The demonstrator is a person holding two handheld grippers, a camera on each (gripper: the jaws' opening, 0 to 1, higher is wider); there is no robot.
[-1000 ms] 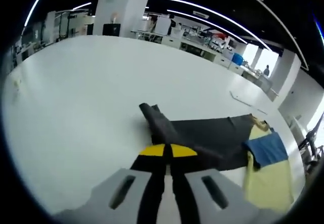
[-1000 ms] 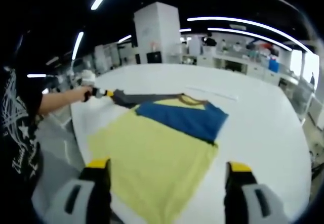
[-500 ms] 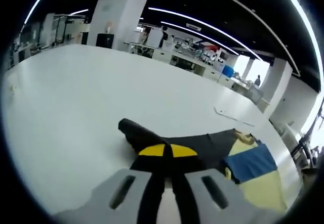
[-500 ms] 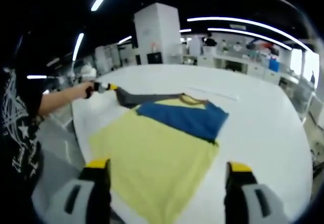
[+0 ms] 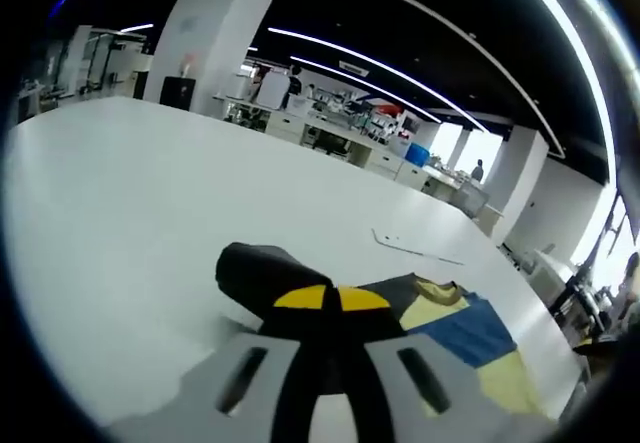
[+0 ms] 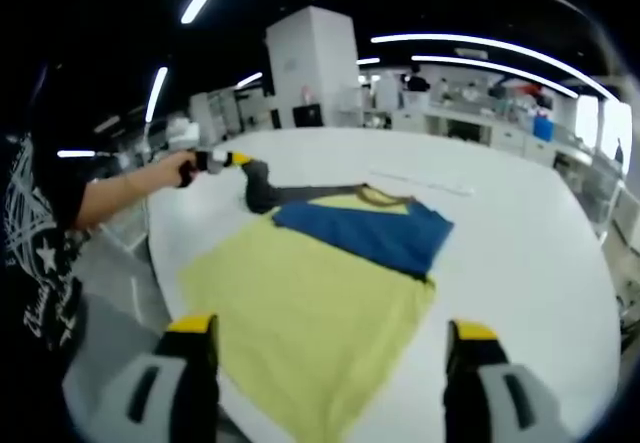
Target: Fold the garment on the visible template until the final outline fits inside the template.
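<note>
A yellow shirt [image 6: 305,313] with a blue chest band [image 6: 370,233] and dark grey sleeves lies flat on the white table [image 6: 520,243]. My left gripper [image 5: 326,301] is shut on the dark grey sleeve [image 5: 255,271], lifted and bunched just ahead of its yellow tips. In the right gripper view the left gripper [image 6: 228,159] holds that sleeve [image 6: 258,185] above the shirt's far left corner, carried by a person's hand. My right gripper [image 6: 325,338] stands open above the shirt's near hem, with nothing between its jaws. In the left gripper view the shirt [image 5: 460,333] stretches off to the right.
A person in a black printed T-shirt [image 6: 30,253] stands at the left table edge. A thin white strip [image 5: 415,250] lies on the table beyond the shirt. Benches and a white pillar [image 6: 312,68] fill the hall behind.
My left gripper has lifted the dark sleeve and carried it inward over the shirt's shoulder; the sleeve has gone from stretched out to bunched. The right gripper has not moved.
</note>
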